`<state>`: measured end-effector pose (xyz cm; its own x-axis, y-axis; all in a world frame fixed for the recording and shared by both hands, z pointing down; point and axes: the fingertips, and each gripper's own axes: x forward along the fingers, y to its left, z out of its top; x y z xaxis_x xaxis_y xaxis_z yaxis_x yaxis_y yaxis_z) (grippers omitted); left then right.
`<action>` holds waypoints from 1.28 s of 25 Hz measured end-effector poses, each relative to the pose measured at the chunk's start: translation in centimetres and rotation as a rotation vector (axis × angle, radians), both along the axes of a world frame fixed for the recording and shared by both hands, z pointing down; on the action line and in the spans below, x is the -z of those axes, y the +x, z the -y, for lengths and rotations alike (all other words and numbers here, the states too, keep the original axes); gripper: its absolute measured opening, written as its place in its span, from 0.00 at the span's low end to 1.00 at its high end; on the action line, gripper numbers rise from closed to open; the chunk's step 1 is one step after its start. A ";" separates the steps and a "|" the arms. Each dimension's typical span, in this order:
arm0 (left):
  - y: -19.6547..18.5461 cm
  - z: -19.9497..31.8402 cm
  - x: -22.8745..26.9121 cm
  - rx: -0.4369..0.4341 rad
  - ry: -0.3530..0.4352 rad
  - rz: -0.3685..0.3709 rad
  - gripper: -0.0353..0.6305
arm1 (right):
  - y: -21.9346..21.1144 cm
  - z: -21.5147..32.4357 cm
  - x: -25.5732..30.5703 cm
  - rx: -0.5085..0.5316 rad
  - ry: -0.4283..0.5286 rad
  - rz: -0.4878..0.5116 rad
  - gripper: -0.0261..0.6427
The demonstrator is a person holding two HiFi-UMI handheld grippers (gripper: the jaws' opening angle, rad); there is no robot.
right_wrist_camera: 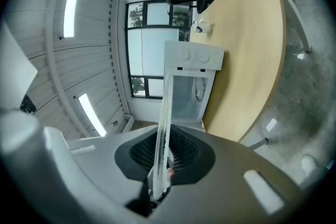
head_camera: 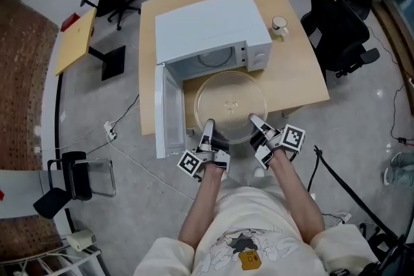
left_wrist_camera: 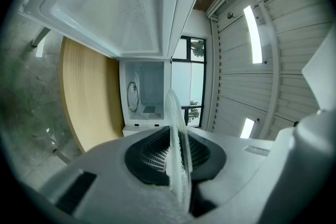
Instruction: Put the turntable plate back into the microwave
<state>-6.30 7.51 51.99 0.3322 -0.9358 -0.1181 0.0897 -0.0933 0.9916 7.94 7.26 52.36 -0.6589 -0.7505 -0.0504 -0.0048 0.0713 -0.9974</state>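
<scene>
The clear glass turntable plate (head_camera: 231,105) hangs level in front of the open white microwave (head_camera: 207,29), over the wooden table's near edge. My left gripper (head_camera: 208,129) is shut on the plate's near left rim, my right gripper (head_camera: 256,121) on its near right rim. In the left gripper view the plate (left_wrist_camera: 176,149) runs edge-on between the jaws, with the microwave cavity (left_wrist_camera: 144,94) beyond. The right gripper view has the plate (right_wrist_camera: 163,139) edge-on too, pointing at the cavity (right_wrist_camera: 191,94). The microwave door (head_camera: 168,113) stands swung open to the left.
A white mug (head_camera: 279,24) stands on the wooden table (head_camera: 297,74) right of the microwave. Black office chairs (head_camera: 339,16) crowd the right and far sides. A cable and plug (head_camera: 110,132) lie on the floor at left, near a small black chair (head_camera: 71,181).
</scene>
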 end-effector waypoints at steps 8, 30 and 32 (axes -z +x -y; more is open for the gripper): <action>0.2 0.8 -0.4 0.079 0.005 0.026 0.10 | 0.4 1.9 -0.6 0.081 -0.012 -0.002 0.09; -3.5 12.9 -5.4 -0.052 -0.113 0.030 0.11 | -3.8 12.1 -5.9 0.101 -0.120 -0.073 0.11; -3.6 13.9 -5.9 -0.039 -0.118 0.037 0.11 | -3.9 13.1 -6.5 0.103 -0.125 -0.061 0.11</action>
